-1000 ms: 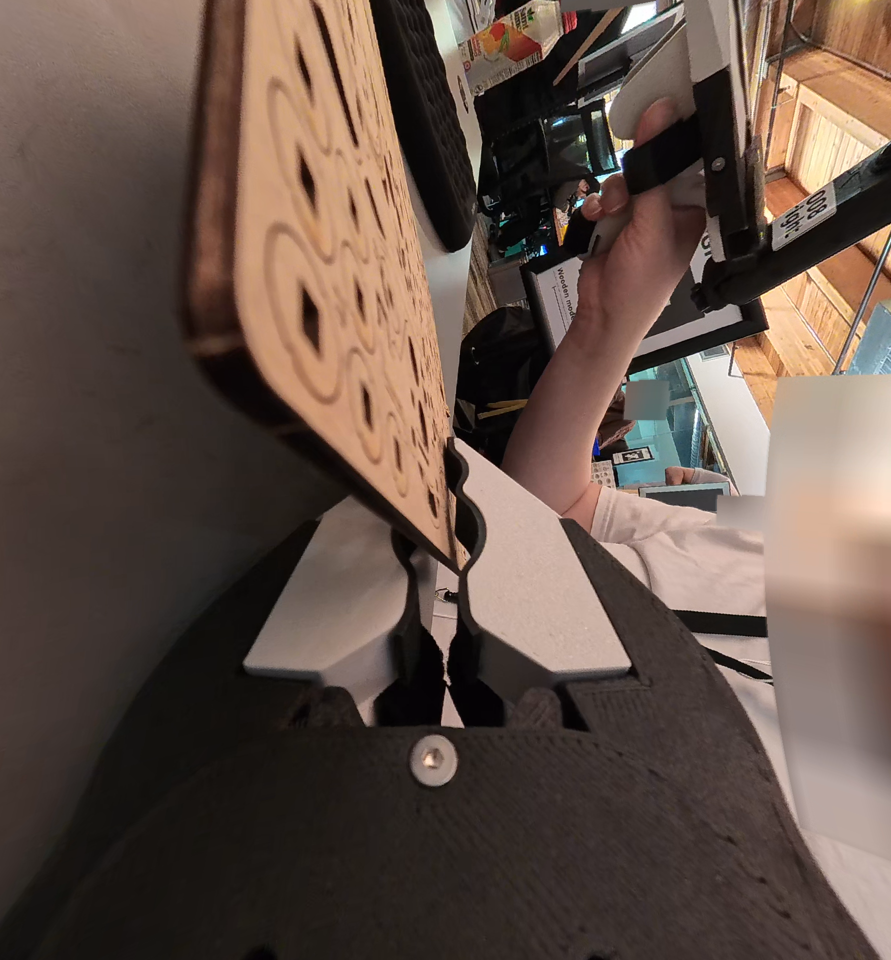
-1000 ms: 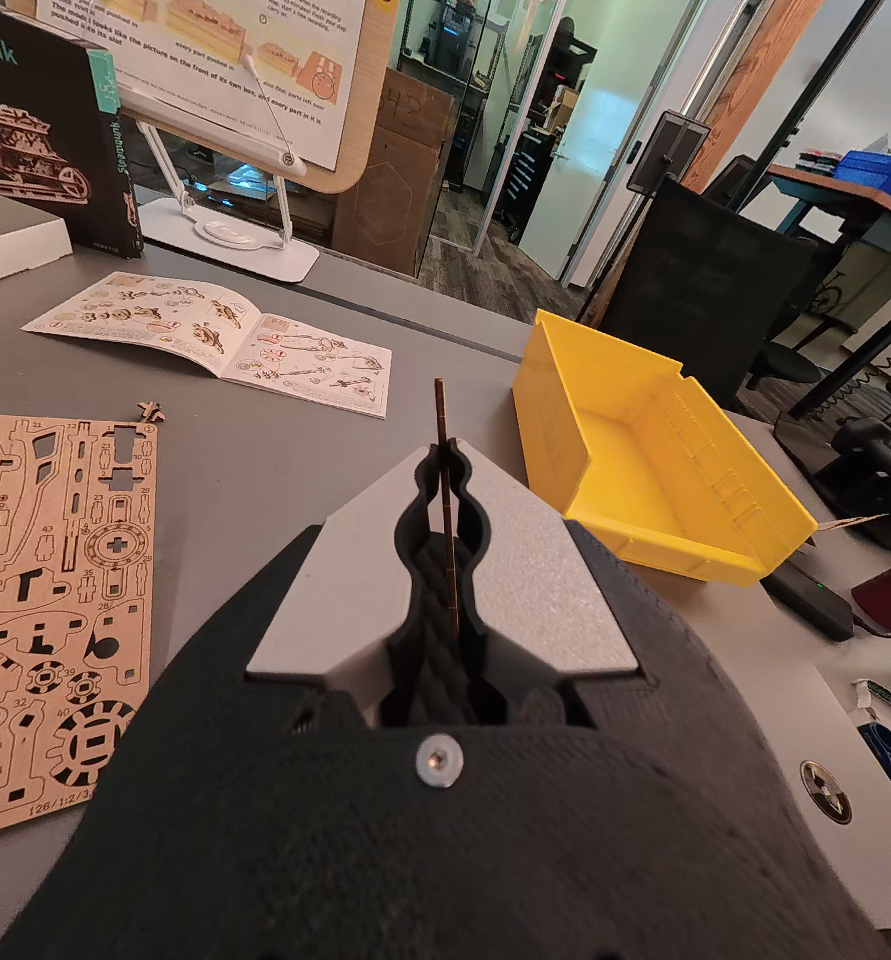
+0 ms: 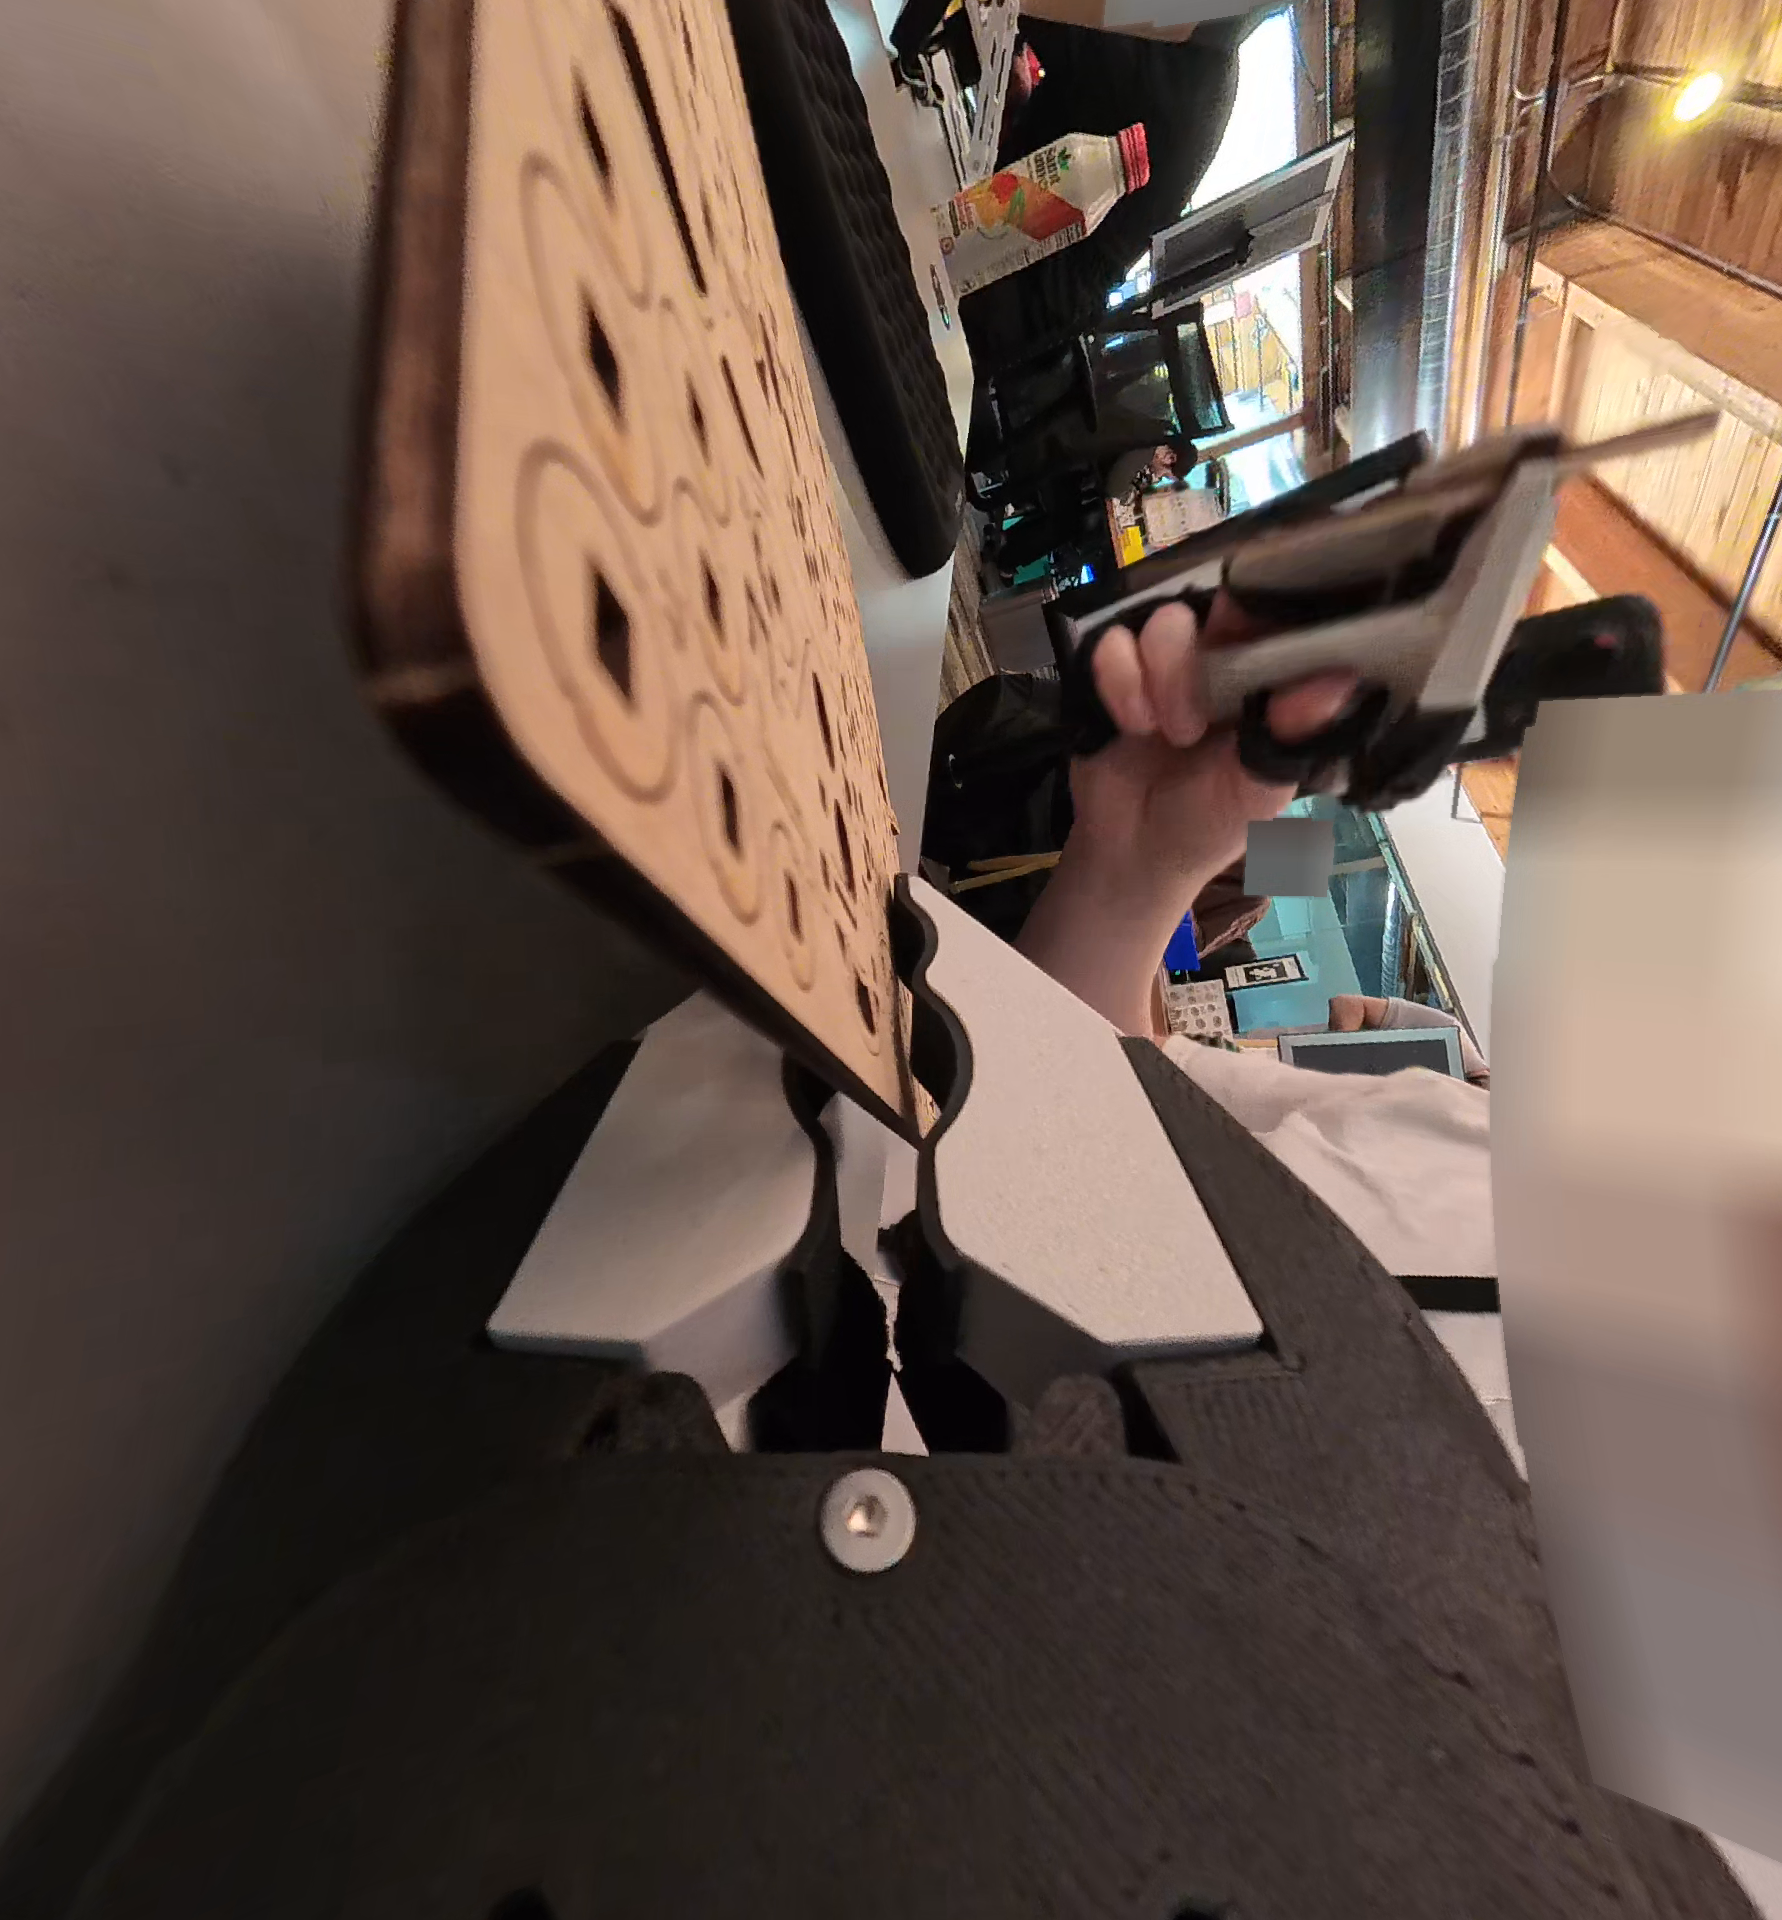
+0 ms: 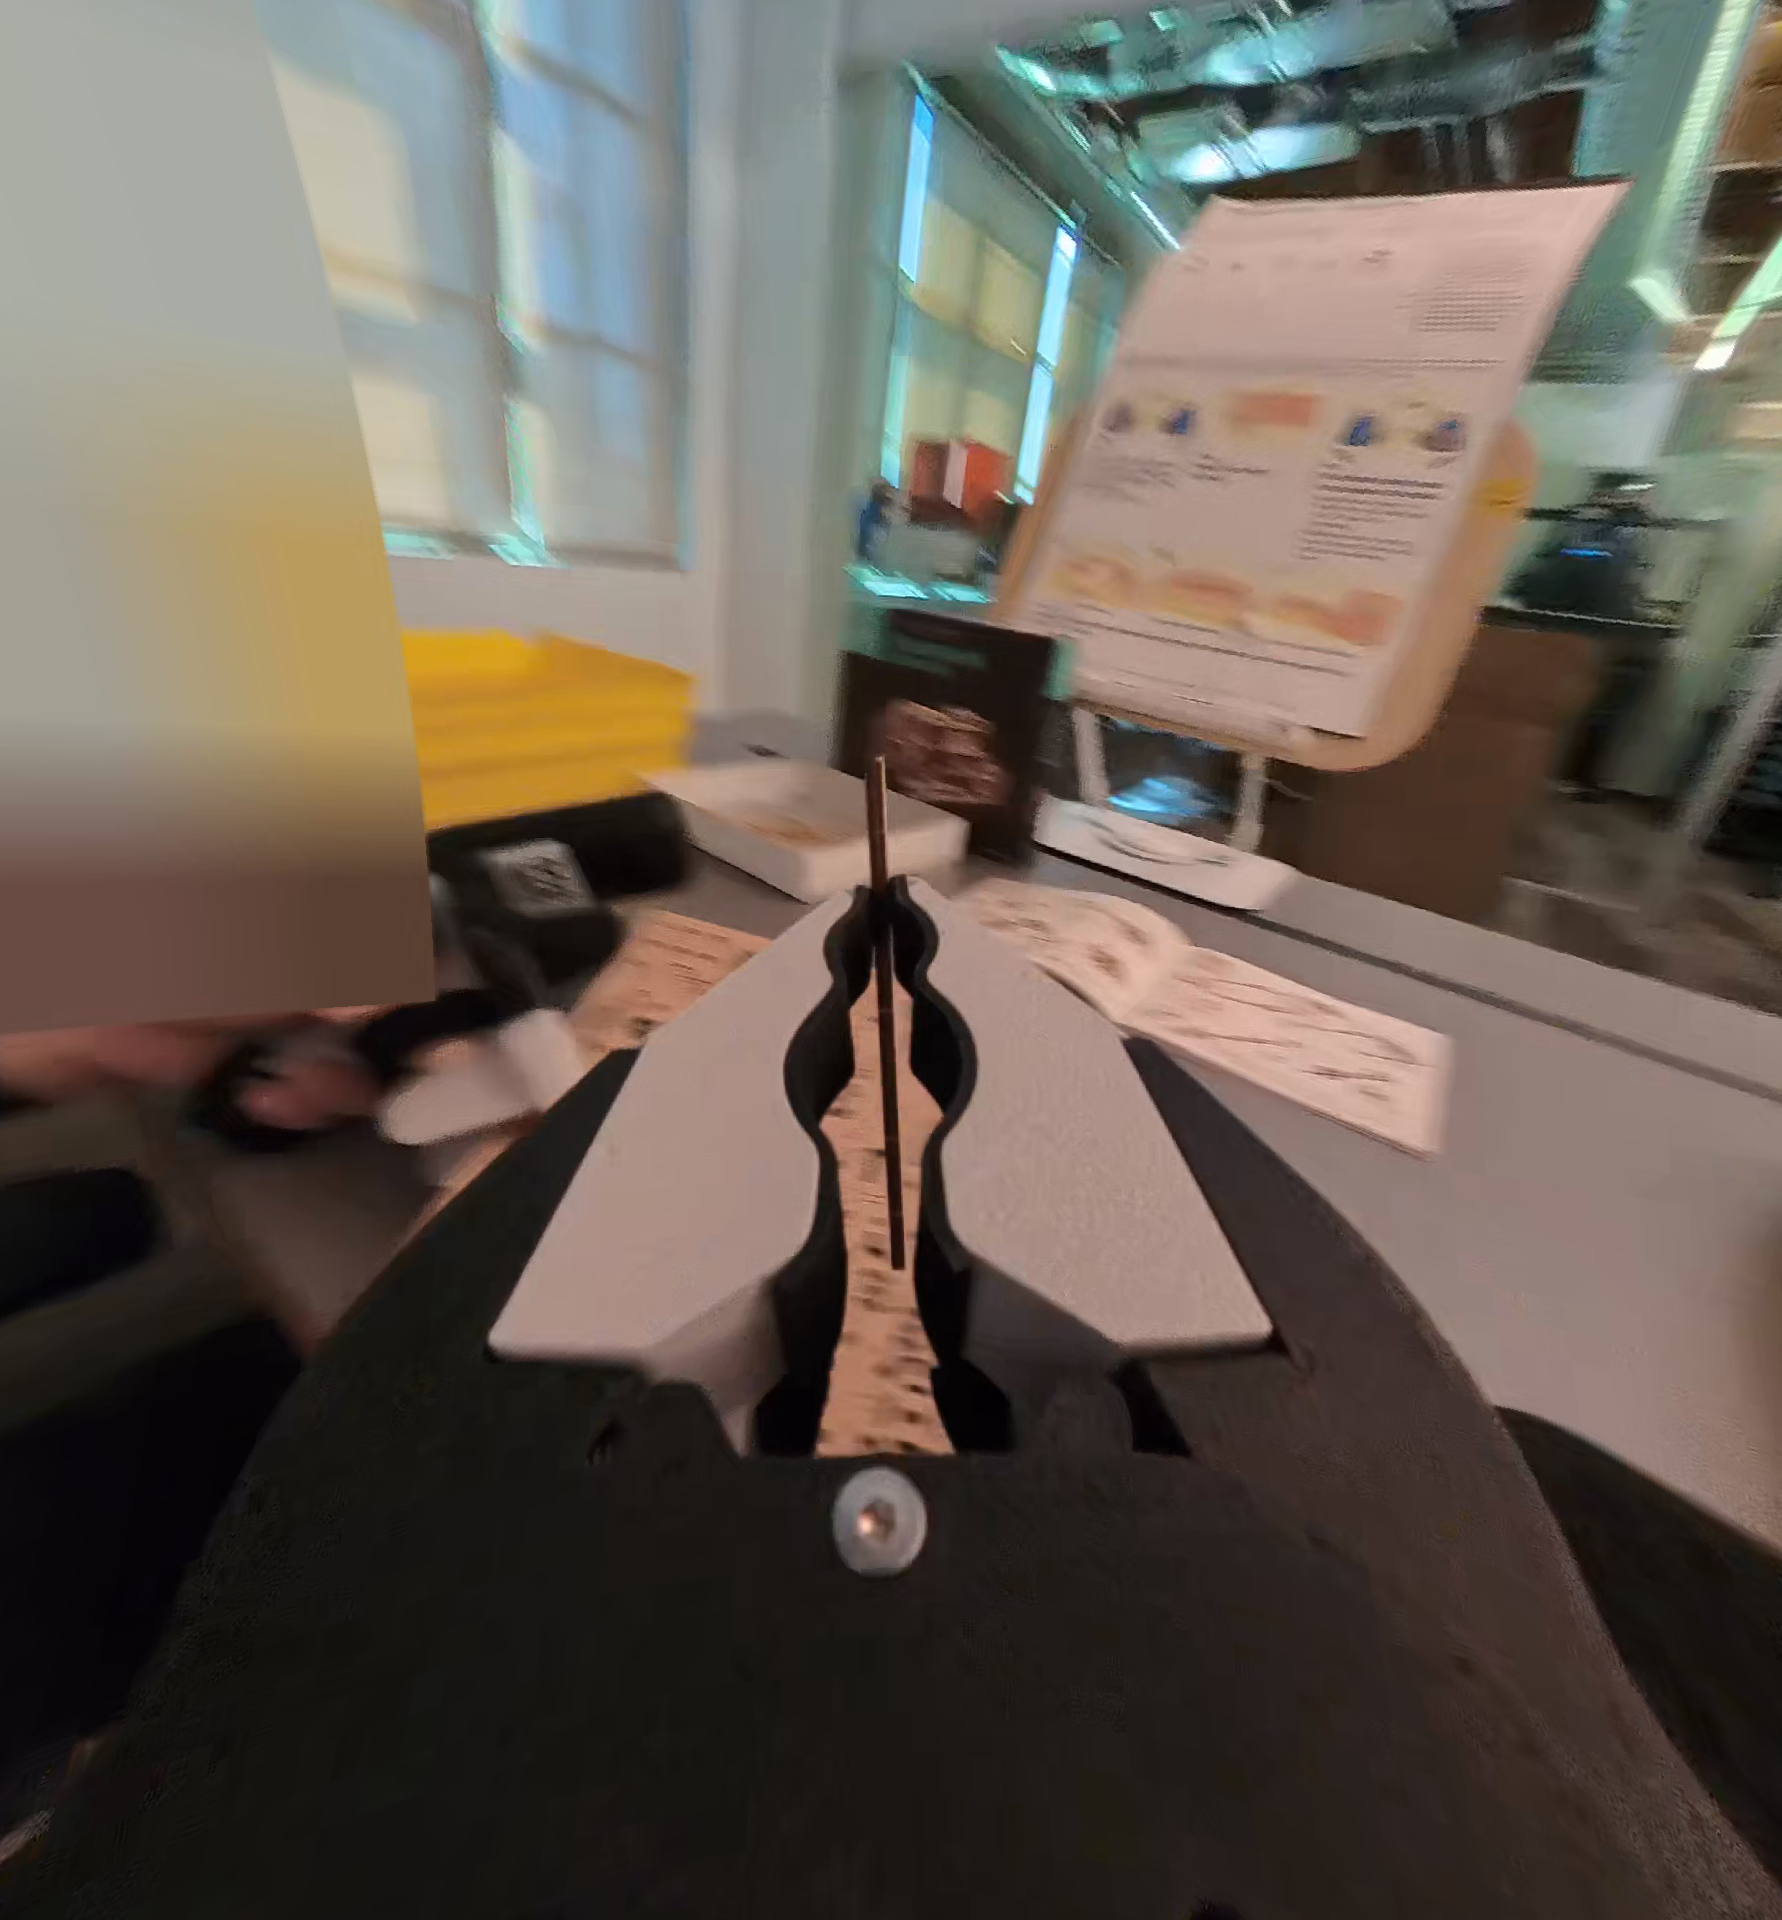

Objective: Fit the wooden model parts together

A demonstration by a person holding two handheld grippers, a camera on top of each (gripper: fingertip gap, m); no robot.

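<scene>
Left gripper point(image 3: 902, 1023): fingers closed on the lower corner of the wooden sheet point(image 3: 617, 499), which extends up and left. Right gripper point(image 4: 885, 899): fingers pinch a thin wooden part point(image 4: 885, 1029) edge-on, its long axis pointing forward beyond the tips.

Grey bench point(image 4: 1489, 1195): open instruction booklet point(image 4: 1219, 997) lying flat, white tray point(image 4: 814, 831) behind it, dark box point(image 4: 944, 727) upright nr tray, stand w/ printed sheet point(image 4: 1282, 468) at rear edge, yellow bins point(image 4: 544, 717) stacked far left.
</scene>
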